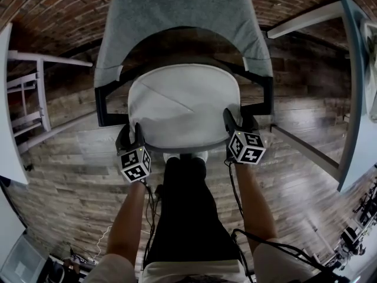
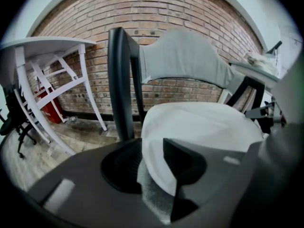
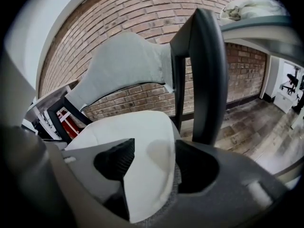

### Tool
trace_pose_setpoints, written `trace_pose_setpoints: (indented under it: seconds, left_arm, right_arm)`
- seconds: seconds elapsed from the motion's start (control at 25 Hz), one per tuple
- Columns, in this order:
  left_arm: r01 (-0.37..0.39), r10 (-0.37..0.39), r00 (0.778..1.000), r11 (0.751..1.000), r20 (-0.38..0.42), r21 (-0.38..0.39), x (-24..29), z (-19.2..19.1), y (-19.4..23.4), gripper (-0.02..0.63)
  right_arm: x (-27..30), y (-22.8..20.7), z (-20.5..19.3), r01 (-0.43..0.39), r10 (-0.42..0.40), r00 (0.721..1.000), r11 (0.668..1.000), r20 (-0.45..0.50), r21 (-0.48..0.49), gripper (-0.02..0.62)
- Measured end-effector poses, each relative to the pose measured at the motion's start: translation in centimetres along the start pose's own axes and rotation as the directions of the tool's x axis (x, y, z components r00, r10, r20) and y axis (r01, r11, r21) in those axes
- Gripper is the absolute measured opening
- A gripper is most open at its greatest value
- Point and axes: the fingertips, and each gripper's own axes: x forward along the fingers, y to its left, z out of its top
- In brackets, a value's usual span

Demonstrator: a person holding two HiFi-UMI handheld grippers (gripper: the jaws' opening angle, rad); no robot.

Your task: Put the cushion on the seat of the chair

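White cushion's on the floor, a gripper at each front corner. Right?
No: the white cushion lies on the seat of the chair, left gripper and right gripper at its front corners. The head view shows it.

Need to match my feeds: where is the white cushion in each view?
Head view: cushion centre, below the grey backrest.
Left gripper view: cushion lower right, its edge between the open jaws.
Right gripper view: cushion lower centre, its edge between the open jaws.
Shared landmark: the grey backrest, above the cushion in all three.
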Motion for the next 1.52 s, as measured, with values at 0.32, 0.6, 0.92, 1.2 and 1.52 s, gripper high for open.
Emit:
trace_pose_setpoints:
  seconds: [0.32, 0.6, 0.92, 1.2, 1.52]
  left_arm:
    - [0.020, -0.021, 0.999, 1.000, 0.027, 0.009, -3.4, 2.5, -0.8, 0.107]
    - [0.084, -0.091, 0.988, 0.995, 0.129, 0.053, -11.3, 11.1, -2.6, 0.107]
    - [0.151, -0.182, 0.952, 0.979, 0.245, 0.139, -22.9, 22.9, -5.1, 0.104]
    - [0.218, -0.293, 0.900, 0.944, 0.323, 0.248, -33.6, 30.6, -8.9, 0.051]
    - [0.253, -0.317, 0.851, 0.946, 0.419, 0.201, -41.1, 34.6, -10.2, -0.005]
  right_arm:
    - [-3.6, 2.6, 2.4, -0.071, 0.071, 0.997, 0.997, 0.028, 0.010, 0.268]
    - [-11.1, 8.1, 9.0, -0.145, 0.147, 0.984, 0.989, 0.097, -0.021, 0.263]
    - [-22.3, 15.2, 19.3, -0.206, 0.217, 0.953, 0.976, 0.213, -0.074, 0.227]
    - [-32.6, 19.4, 26.6, -0.202, 0.235, 0.916, 0.970, 0.324, -0.132, 0.158]
    - [-41.1, 22.1, 30.5, -0.224, 0.286, 0.853, 0.956, 0.437, -0.188, 0.025]
